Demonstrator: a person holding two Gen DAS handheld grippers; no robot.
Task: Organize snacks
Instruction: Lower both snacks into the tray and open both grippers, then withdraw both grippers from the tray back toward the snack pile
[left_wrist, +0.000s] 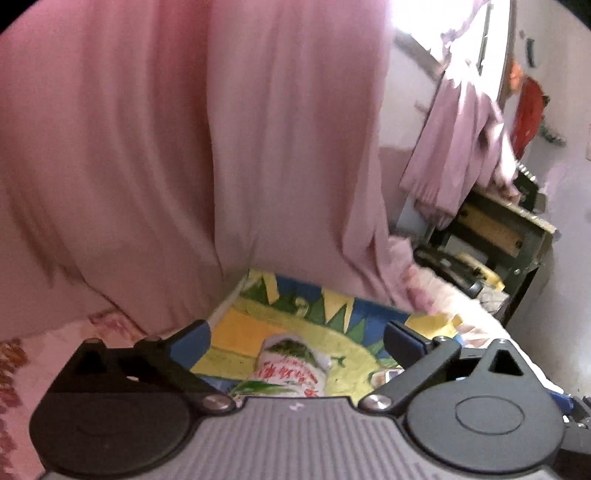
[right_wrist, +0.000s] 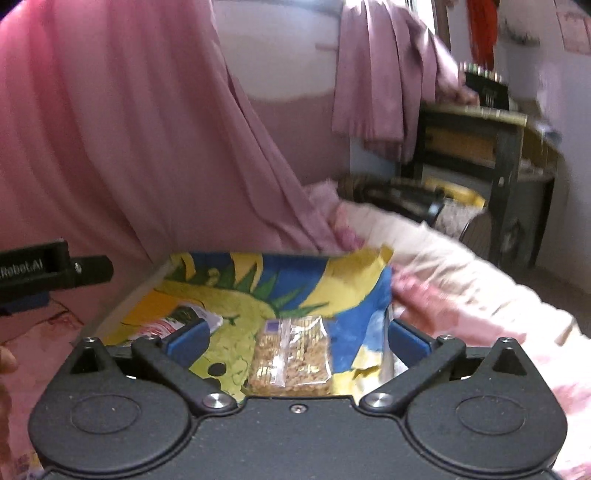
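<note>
A white snack packet with red and green print (left_wrist: 291, 369) lies on a colourful yellow, green and blue mat (left_wrist: 236, 332). My left gripper (left_wrist: 295, 339) is open above it, its blue-padded fingers spread to either side. In the right wrist view a clear packet of golden-brown snack bars (right_wrist: 291, 362) lies on the same mat (right_wrist: 258, 291). My right gripper (right_wrist: 295, 339) is open, its fingers on either side of that packet. The white packet (right_wrist: 177, 323) shows at the left, partly hidden behind my right gripper's left finger. The left gripper's body (right_wrist: 44, 273) enters at the left edge.
A pink curtain (left_wrist: 184, 147) hangs behind the mat. A floral pink bedsheet (right_wrist: 461, 266) spreads around it. A dark shelf unit (right_wrist: 491, 155) with clutter stands at the right, with pink cloth (right_wrist: 380, 85) draped over it.
</note>
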